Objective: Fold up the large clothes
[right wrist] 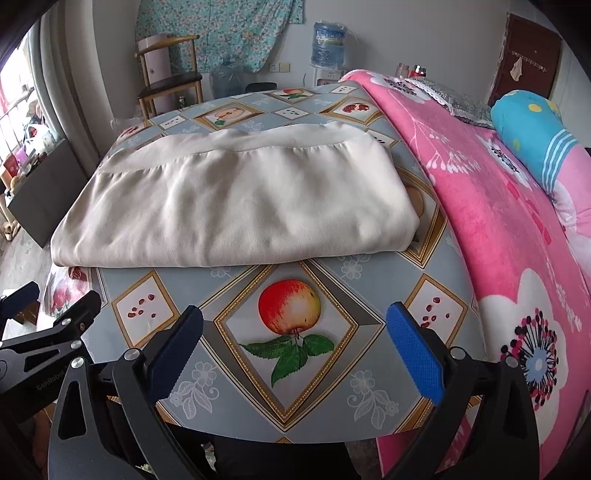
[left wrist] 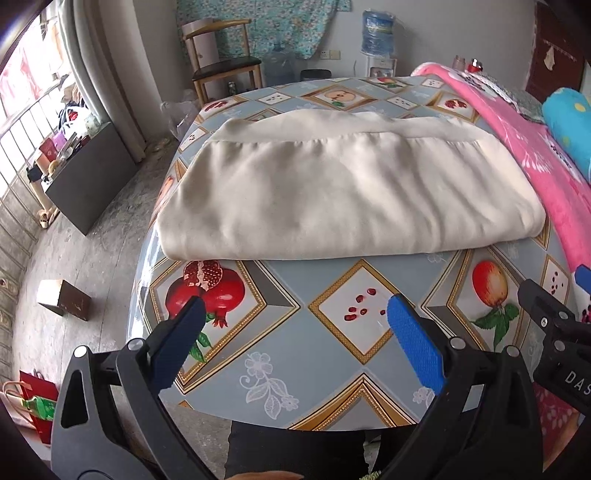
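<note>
— What is seen on the desk?

— A cream folded cloth is laid flat across the middle and far part of the fruit-patterned tablecloth. A stitched hem band is seen along its far edge, and its near edge is a rounded fold. The near strip of the desk is left uncovered.

— How are the grippers held?

— The left hand-held gripper is held above the near edge of the desk, its blue-padded fingers spread wide apart, with nothing between them. The right hand-held gripper is likewise held wide apart and empty, above the printed apple. Neither is touching the cloth; both are kept near its front fold. Each gripper is glimpsed at the edge of the other's view, so they are placed side by side.

— What is found around the desk?

— A pink floral blanket is spread just beside the desk on the right, with a blue pillow lying on it. Beyond the far end, a wooden chair and a water dispenser bottle are seen against the wall. A small box is left on the floor at the left.
</note>
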The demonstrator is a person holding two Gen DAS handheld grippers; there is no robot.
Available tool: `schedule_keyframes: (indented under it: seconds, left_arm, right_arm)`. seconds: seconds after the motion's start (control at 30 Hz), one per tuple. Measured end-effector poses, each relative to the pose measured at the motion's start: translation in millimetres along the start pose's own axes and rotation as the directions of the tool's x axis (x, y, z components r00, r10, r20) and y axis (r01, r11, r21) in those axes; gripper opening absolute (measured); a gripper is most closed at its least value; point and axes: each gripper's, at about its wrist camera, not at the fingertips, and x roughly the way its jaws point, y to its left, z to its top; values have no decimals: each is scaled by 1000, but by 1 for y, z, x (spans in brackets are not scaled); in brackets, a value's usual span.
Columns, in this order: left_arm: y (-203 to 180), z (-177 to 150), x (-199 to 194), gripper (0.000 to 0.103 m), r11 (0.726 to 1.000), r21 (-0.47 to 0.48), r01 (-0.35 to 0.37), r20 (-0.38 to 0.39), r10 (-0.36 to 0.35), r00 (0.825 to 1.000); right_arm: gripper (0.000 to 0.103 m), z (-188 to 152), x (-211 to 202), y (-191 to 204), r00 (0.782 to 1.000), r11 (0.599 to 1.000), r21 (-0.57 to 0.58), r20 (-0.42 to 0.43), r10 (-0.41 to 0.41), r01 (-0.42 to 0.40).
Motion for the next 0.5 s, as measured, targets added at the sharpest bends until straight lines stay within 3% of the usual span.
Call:
schedule_keyframes:
  seconds: [0.5]
  left_arm:
    - [-3,-2,-2,95,1000,-5,20,-8,-20,1000]
  right_arm:
    - [97,-2,-1,-3,1000,1000,3,-4,-4,4]
